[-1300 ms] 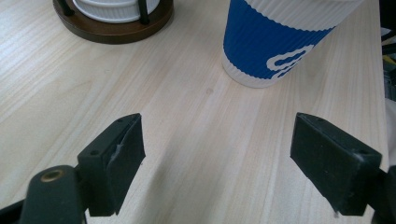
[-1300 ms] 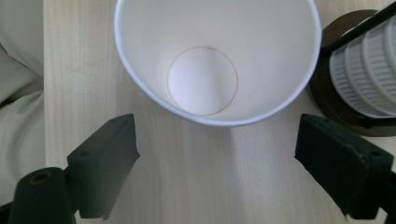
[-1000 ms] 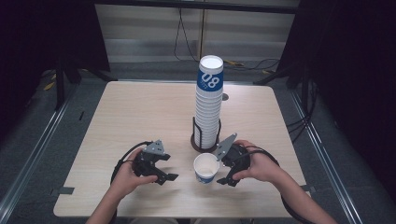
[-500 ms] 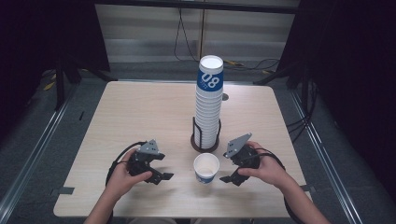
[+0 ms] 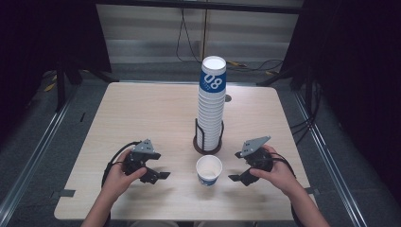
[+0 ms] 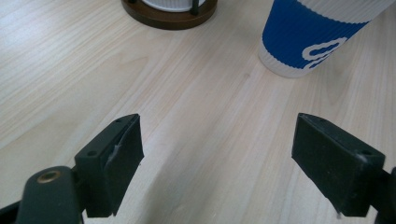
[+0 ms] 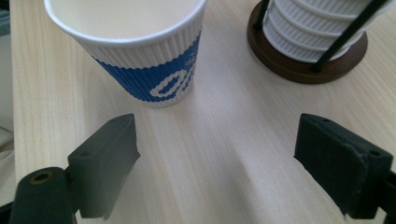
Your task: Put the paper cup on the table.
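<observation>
Readable markings:

- Top cup of the tall stack, high view: white numerals "08" on a blue band, facing the camera and slightly tilted. Legible.
- Single cup standing alone on the table, near the stack's holder: blue band with white looped lettering. In the left gripper view just a fragment of white outline shows, resembling rounded characters; cut off by the frame edge, not decipherable. In the right gripper view the white outline characters on the band look like part of "0" and further curved strokes, possibly the same "08"; cannot confirm.
- No other text, label or brand is legible.
</observation>
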### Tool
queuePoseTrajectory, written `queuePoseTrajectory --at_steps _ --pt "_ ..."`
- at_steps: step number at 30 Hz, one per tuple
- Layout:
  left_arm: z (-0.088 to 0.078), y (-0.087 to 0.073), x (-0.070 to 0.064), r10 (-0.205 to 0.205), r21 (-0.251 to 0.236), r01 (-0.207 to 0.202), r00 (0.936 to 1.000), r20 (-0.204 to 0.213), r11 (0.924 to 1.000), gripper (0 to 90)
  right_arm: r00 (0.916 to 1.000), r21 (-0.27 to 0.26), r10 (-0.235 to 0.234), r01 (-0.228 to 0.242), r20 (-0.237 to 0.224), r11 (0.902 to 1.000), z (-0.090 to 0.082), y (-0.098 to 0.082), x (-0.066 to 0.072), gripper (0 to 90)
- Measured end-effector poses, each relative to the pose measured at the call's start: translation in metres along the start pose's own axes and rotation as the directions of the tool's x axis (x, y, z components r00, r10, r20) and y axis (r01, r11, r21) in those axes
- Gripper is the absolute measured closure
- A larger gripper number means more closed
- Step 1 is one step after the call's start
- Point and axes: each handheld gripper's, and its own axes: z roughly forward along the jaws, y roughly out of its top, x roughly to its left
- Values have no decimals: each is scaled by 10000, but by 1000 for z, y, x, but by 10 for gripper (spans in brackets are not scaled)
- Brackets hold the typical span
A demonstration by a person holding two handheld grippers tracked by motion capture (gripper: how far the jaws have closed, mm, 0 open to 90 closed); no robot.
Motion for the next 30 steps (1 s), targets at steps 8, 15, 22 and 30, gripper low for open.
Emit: queuePoseTrajectory --at_steps 8,15,22,30 --pt "-3 -6 6 -100 49 100 9999 -134 9999 163 9989 -453 335 -320 342 9985 -2 -18 -3 126" --pt "-4 -12 12 -137 76 139 9996 -239 9999 163 9966 -806 588 -541 578 9953 -5 -29 -6 126" --pt "-8 -19 19 -219 156 225 9992 -346 9996 163 9946 -792 771 -715 700 9943 -4 -40 -9 126" --pt "-13 -24 26 -296 218 307 9983 -510 9993 163 9910 -931 1055 -977 830 9909 -5 -52 -15 127"
